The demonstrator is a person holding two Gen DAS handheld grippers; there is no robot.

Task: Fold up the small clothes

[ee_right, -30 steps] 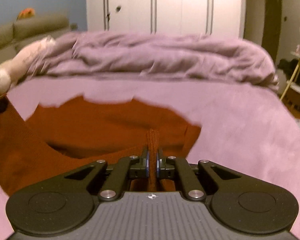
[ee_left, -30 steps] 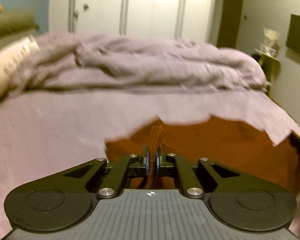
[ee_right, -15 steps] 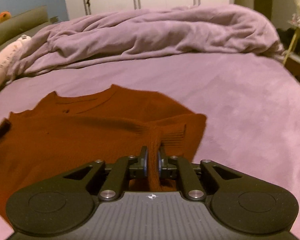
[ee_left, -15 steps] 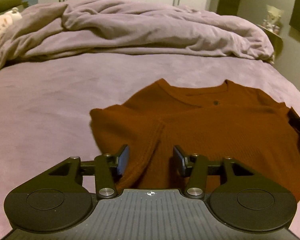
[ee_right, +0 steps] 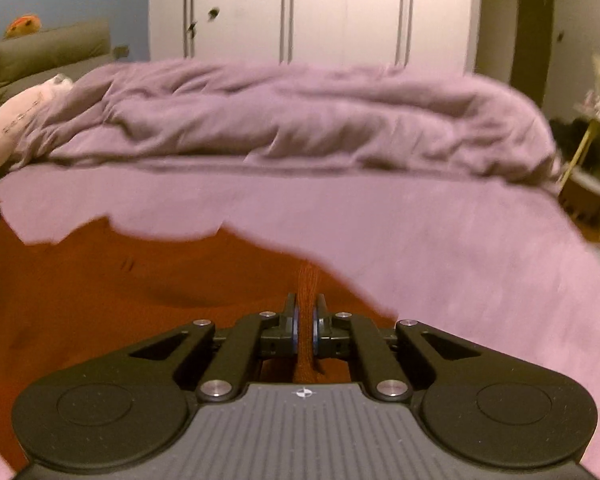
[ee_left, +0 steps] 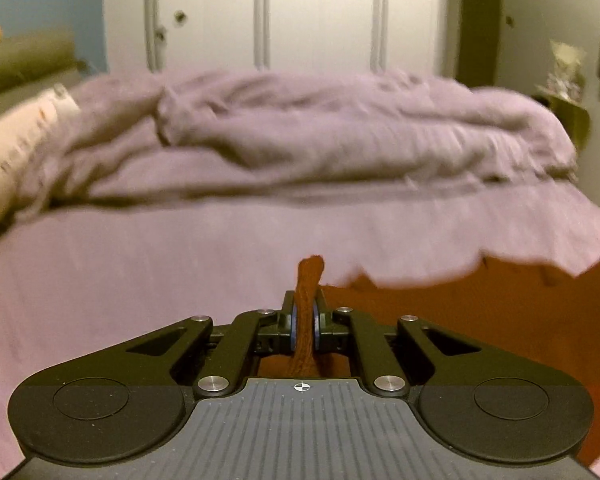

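A rust-orange knit sweater (ee_left: 480, 300) is held up off the purple bed, stretched between my two grippers. My left gripper (ee_left: 305, 320) is shut on a pinched fold of the sweater's left edge, which sticks up between the blue pads. In the right wrist view the sweater (ee_right: 140, 280) spreads to the left. My right gripper (ee_right: 305, 322) is shut on its right edge. The lower part of the sweater is hidden behind both grippers.
A purple bedsheet (ee_left: 140, 272) covers the bed. A crumpled purple duvet (ee_right: 300, 120) lies across the far side. A cream pillow (ee_left: 16, 140) sits at the far left. White wardrobe doors (ee_right: 312, 8) stand behind. A side table (ee_right: 596, 160) is at the right.
Half a second ago the sweater lay flat on the bed with my left gripper open over it. Now the left gripper has shut on it and both grippers have lifted the sweater.
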